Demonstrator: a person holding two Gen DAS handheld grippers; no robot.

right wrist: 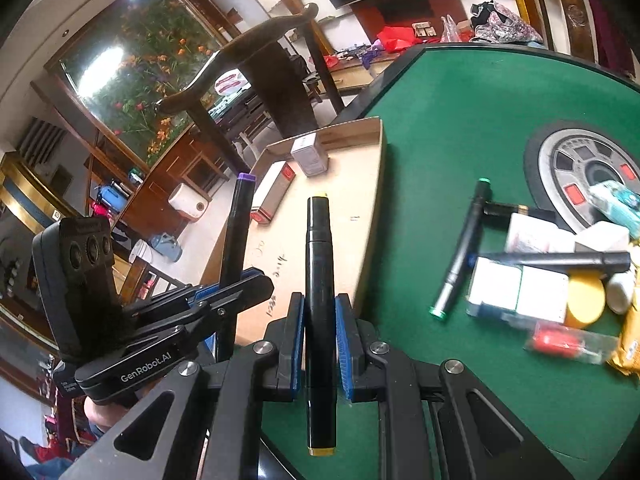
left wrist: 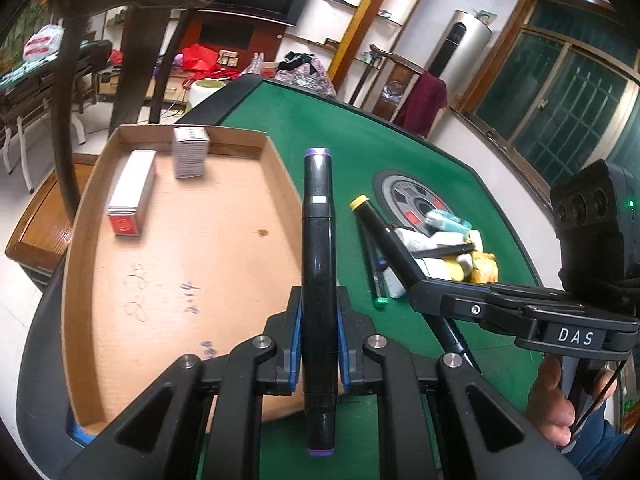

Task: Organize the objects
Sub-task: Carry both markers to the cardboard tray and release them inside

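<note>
Item: purple-capped marker [left wrist: 317, 280], black barrel, purple at both ends, clamped upright between the blue pads of the left gripper [left wrist: 319, 354], over the near right rim of the cardboard tray [left wrist: 84, 240].

Item: yellow-capped marker [right wrist: 319, 312], same black body, pinched likewise in the right gripper [right wrist: 319, 354], beside the tray's right wall.

Tray: shallow, low walls; two small boxes [left wrist: 160, 176] at the far end, the rest of its floor bare.

Green felt table [right wrist: 460, 128]: a loose pile [right wrist: 560, 272] of pens, erasers and packets at right, probably touching one another; blur obscures details. Open felt lies between tray and pile.
</note>
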